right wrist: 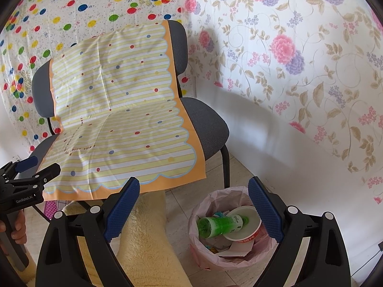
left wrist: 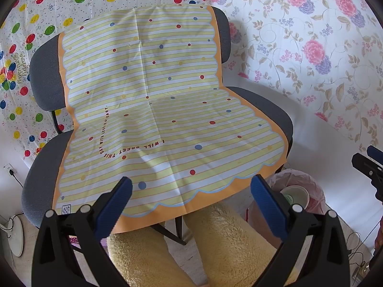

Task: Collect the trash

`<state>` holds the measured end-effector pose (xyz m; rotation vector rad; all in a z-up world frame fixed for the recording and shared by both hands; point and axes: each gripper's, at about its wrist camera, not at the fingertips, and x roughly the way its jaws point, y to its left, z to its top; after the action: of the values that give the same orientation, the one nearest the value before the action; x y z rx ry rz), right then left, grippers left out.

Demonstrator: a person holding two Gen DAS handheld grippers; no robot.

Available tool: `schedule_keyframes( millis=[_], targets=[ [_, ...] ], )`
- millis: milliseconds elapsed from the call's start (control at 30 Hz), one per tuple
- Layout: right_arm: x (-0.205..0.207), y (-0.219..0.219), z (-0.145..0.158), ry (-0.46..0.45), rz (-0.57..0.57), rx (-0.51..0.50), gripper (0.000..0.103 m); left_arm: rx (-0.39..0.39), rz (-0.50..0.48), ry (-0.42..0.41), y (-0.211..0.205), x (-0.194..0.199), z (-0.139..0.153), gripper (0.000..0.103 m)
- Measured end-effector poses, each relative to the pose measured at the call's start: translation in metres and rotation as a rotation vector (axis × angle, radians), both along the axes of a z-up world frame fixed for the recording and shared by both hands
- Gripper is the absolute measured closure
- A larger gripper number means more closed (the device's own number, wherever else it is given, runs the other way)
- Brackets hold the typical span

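Note:
A waste bin (right wrist: 203, 251) lined with a pink bag stands on the floor to the right of the chair. In it lie a green plastic bottle (right wrist: 220, 224), a white paper bowl (right wrist: 249, 229) with a red band, and scraps of paper. My right gripper (right wrist: 194, 212) hovers open above the bin's left rim, nothing between its fingers. In the left wrist view the bin (left wrist: 311, 184) and the bowl (left wrist: 295, 197) show at the lower right. My left gripper (left wrist: 191, 205) is open and empty over the front edge of the chair seat.
A grey chair (left wrist: 45, 76) carries a yellow striped sheet (left wrist: 153, 95) with coloured dots, draped over back and seat. A person's legs in fuzzy yellow trousers (left wrist: 215, 246) sit below the grippers. Patterned cloths cover the walls. The left gripper's body (right wrist: 21, 191) shows at the right view's left edge.

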<state>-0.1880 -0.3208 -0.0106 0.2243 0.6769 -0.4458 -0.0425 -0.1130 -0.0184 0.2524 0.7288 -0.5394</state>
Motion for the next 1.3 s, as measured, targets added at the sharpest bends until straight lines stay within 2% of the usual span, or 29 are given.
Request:
schedule_keyframes(
  millis=[1167,1300],
  targets=[
    [0.0003,-0.0027,-0.0018,0.004,0.005,0.003,0.012,0.015,0.019,0.001,0.0029,0.0015,-0.0038,0.007],
    [0.0004,-0.0030,-0.0025,0.004,0.006,0.006,0.012,-0.005,-0.002,0.008,0.0026,-0.0011,-0.0035,0.007]
  ],
)
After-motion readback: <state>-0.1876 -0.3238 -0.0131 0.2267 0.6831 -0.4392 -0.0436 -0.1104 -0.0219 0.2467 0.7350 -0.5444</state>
